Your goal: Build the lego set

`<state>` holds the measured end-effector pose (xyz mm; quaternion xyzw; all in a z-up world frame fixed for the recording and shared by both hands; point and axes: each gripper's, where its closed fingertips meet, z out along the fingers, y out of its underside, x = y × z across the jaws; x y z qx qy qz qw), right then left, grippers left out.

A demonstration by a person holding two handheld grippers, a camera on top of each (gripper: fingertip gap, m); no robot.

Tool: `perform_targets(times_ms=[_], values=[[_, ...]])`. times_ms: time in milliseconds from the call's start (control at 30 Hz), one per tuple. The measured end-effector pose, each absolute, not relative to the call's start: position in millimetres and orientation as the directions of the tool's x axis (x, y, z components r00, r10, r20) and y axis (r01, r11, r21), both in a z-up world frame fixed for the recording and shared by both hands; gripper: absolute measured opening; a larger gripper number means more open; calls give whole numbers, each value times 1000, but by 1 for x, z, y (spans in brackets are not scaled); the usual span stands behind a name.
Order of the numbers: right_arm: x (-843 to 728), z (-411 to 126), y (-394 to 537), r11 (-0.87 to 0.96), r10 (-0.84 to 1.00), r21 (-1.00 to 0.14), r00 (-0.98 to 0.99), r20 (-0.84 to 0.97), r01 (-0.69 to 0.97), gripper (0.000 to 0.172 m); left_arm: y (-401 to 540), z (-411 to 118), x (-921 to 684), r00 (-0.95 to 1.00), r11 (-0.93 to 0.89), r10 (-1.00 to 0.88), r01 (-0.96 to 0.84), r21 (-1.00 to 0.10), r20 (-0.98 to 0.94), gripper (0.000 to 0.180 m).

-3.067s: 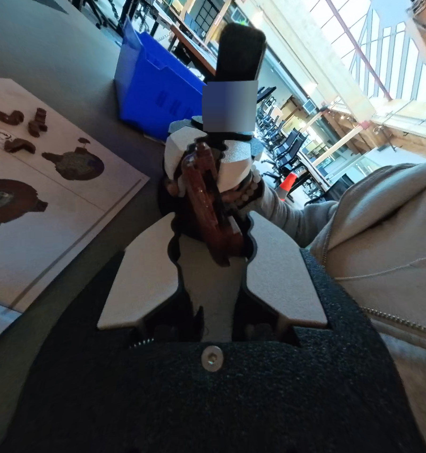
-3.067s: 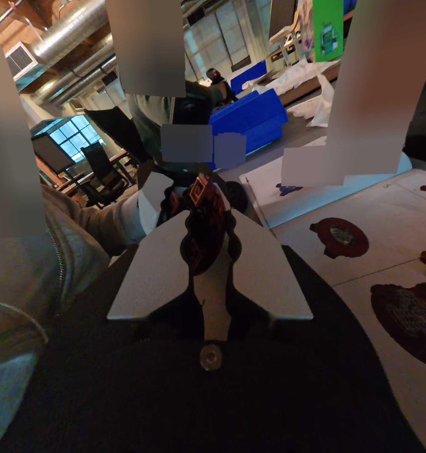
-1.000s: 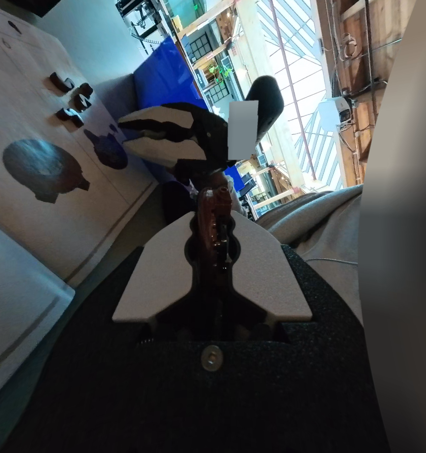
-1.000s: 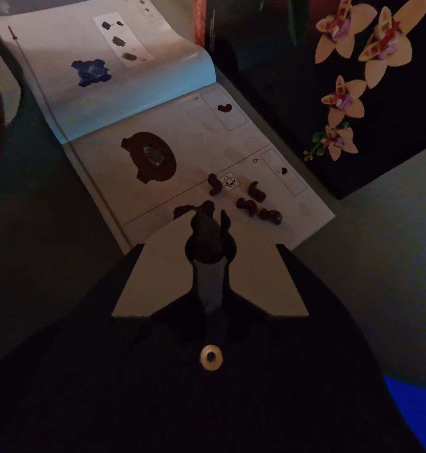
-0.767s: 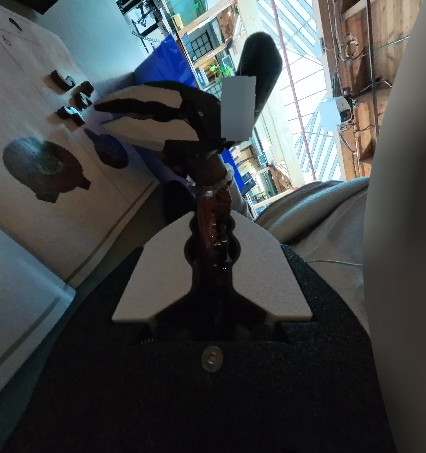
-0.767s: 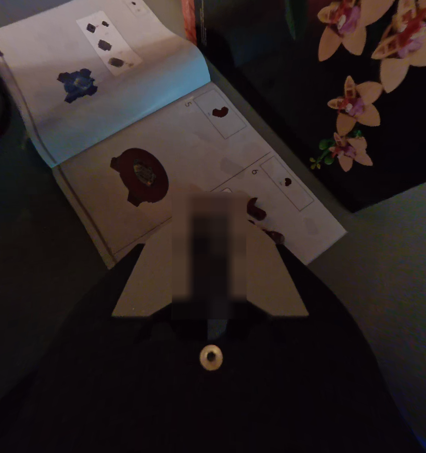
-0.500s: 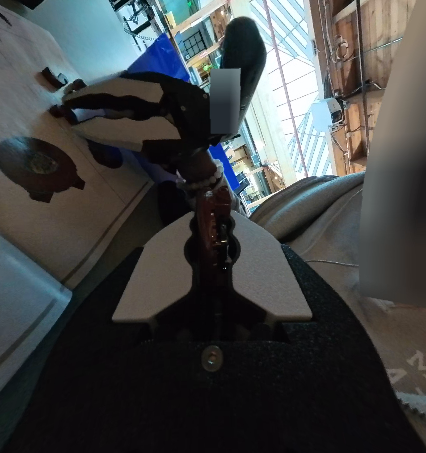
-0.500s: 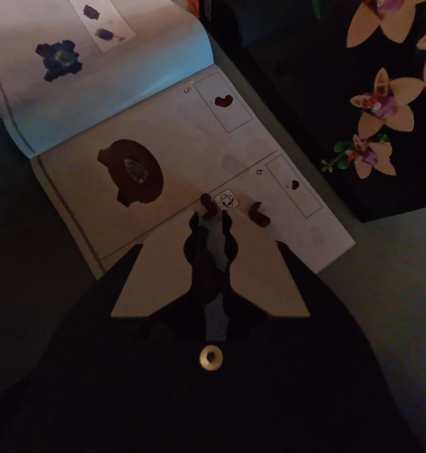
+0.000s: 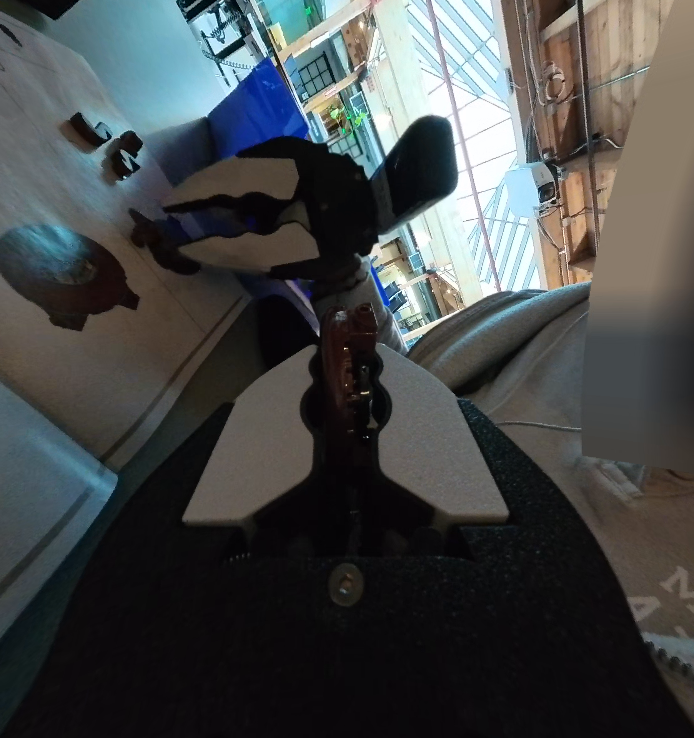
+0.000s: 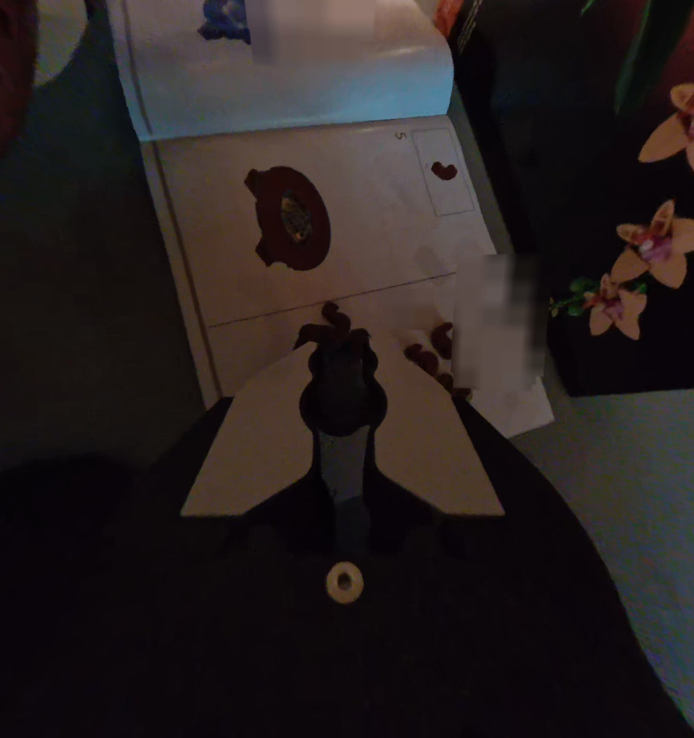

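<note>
L tool (image 9: 347, 349): clenched on a red-brown brick assembly (image 9: 343, 383). The assembly stands edge-on between the white pads, its top sticks out fwd past the tips, and both pads look pressed to its flat sides. It's up in the air, well above the bench, w/ a grey sleeve (image 9: 497, 339) just behind and right of the tips.

R tool (image 10: 339, 347): jaws a little apart, tips pointing down at the open booklet (image 10: 377, 247). A small curved brown piece (image 10: 335, 317) lies on the page right at the tips and just fwd of them. No pad visibly presses on it, so it reads as released. More loose brown pieces (image 10: 425, 355) sit just right of the tips, and a printed round brown figure is further fwd. A dark box w/ flowers (image 10: 577, 159) is well off to the right, on the grey bench (image 10: 617, 459).

Handling, as judgement only:
- The assembly is thin and held by its faces, so any twist could lever it out. Keep the L clamp firm and the wrist steady.
- The small piece is rounded and rests on slick paper, so it'll prob skate if touched by one tip only. Both pads should meet it square, tips kept low.
- Its neighbours are close on the right, so there's little room that side.
- R view is v. dim, so contact there is hard to confirm.
</note>
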<state>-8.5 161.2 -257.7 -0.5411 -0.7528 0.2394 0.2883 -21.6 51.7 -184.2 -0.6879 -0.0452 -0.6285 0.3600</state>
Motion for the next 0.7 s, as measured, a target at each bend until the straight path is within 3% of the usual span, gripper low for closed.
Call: perform_targets(times_ms=[100,200,700], values=[[-5,-246,158,186,978,-736,-191,78,651,17,52,-184,-22,207,-735,-391,517,-439,897,21],[-7,-244,163,165,986,-761,-133,104,628,16,52,-184,-22,206,-735,-390,518,-438,898,21],[-13,-263,156,116,992,-715,-117,48,690,8,52,-184,-23,196,-736,-390,521,-432,900,21]])
